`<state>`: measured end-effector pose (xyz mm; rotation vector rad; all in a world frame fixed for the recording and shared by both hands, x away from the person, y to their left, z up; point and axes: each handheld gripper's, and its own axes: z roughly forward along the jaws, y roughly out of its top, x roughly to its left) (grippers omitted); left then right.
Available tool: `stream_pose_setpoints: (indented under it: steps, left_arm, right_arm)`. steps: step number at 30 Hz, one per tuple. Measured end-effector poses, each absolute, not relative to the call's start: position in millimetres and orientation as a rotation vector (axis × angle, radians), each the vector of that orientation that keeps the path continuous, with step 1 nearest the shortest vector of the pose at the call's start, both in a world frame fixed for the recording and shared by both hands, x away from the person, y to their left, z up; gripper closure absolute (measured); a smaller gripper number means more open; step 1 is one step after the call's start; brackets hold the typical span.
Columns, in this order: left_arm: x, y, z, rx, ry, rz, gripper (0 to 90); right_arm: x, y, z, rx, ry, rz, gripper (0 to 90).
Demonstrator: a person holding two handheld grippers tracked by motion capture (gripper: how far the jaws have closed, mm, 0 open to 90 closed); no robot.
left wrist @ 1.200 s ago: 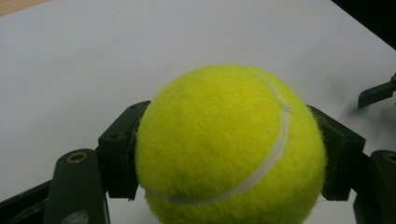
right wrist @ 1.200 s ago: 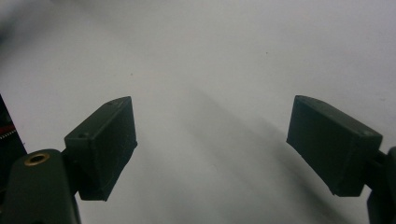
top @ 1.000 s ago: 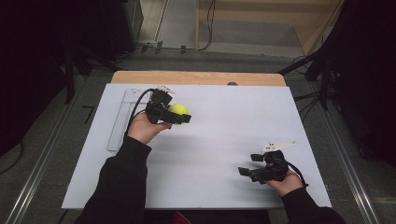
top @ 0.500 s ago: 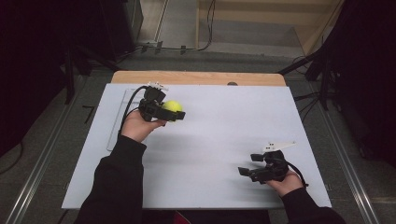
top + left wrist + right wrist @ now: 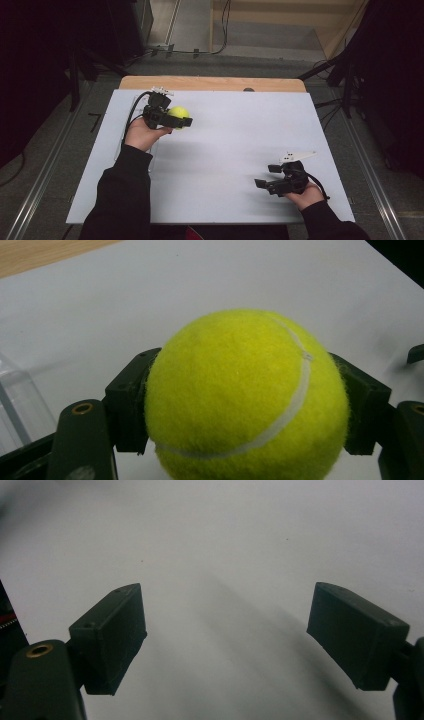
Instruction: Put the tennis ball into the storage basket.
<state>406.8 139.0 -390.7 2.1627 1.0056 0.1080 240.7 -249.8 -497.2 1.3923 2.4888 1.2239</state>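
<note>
Left hand-held gripper (image 5: 175, 121), upper left of the high view, is clamped on a yellow tennis ball (image 5: 179, 114) held above the white worktop (image 5: 235, 140), pads pressing both sides, while the right hand-held gripper (image 5: 266, 176), lower right, stands wide open and holds nothing.

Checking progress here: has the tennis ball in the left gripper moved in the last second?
Yes. The tennis ball, held in the left gripper, has shifted slightly left, toward the clear tray at the white mat's left edge.
</note>
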Motion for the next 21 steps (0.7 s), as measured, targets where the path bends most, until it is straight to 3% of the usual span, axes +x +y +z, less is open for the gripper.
stream_pose_setpoints:
  steps: [21]
  left_arm:
    - [407, 167, -388, 2.117, 1.081, 0.131, 26.5]
  right_arm:
    - [245, -246, -497, 1.368, 2.5, 1.23, 13.8]
